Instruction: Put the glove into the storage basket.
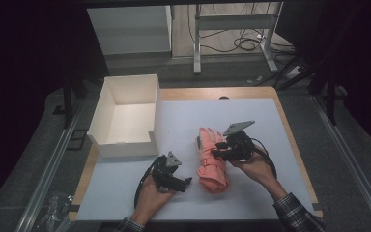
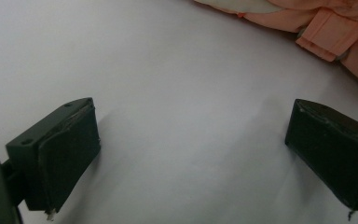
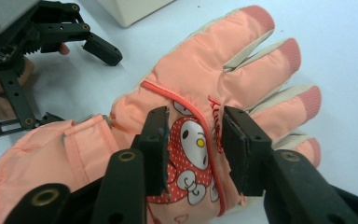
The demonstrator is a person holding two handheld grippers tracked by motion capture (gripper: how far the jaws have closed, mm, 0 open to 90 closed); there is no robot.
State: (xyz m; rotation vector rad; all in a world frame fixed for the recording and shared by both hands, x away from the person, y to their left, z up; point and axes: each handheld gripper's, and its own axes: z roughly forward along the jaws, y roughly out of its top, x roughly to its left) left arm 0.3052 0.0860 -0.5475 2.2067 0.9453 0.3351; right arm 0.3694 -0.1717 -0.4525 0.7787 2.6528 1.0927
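The pink glove [image 1: 211, 162] lies flat on the white sheet [image 1: 251, 116] that covers your bench [image 1: 212, 93], a little right of the middle and near your edge, fingers pointing away from you and cuff toward you. In the right gripper view its back faces up, with a cartoon patch [image 3: 193, 158] of red with white dots on it, darker pink fingertips and a strap across the wrist.

Your right gripper [image 1: 217, 151] sits over the back of the glove, coming in from the right side. Its jaws stand part-way apart, one on either side of the cartoon patch; a gap shows between each pad and the picture, so it is not pinching the fabric. Whether the pad tips rest on the glove, I cannot tell.

Your left gripper [image 1: 186, 182] rests just left of the glove's cuff, near it but not touching. Its jaws are spread wide with only bare white sheet between them, and in the left gripper view the glove's edge and strap [image 2: 324, 39] lie beyond the jaws at the upper right.

Farther out, an open white box [image 1: 125, 116] stands at the far left of the bench, well apart from the glove. Beyond the bench are a metal stand [image 1: 234, 29] and cables on the floor.
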